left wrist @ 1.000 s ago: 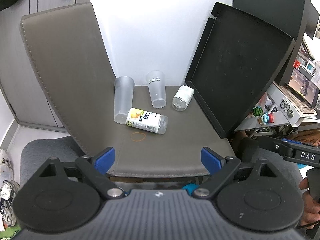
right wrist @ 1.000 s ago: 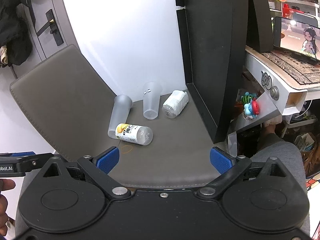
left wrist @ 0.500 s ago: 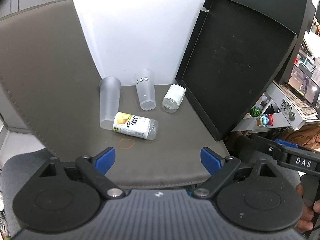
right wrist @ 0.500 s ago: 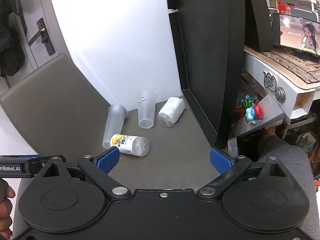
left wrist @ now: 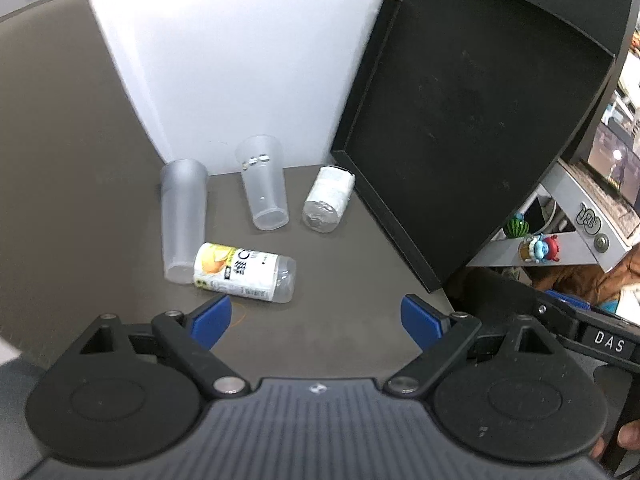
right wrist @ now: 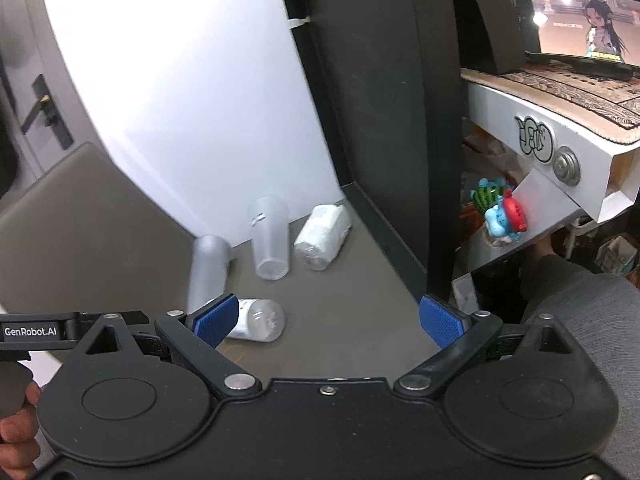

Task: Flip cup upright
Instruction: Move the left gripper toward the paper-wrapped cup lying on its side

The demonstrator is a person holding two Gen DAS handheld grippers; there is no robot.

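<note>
Cup [left wrist: 182, 220] lies untouched on grey surface [left wrist: 340, 280]; both hand-held grippers, left [left wrist: 316, 314] and right [right wrist: 328, 318], have closed in, jaws spread, empty. Approach underway.

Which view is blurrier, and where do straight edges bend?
Right wrist view: smeared by motion, the frosted cup and wall edge streaked. Left wrist view: sharper, bottle label readable. Both bow the black tray edges near the frame borders, fisheye distortion.
</note>
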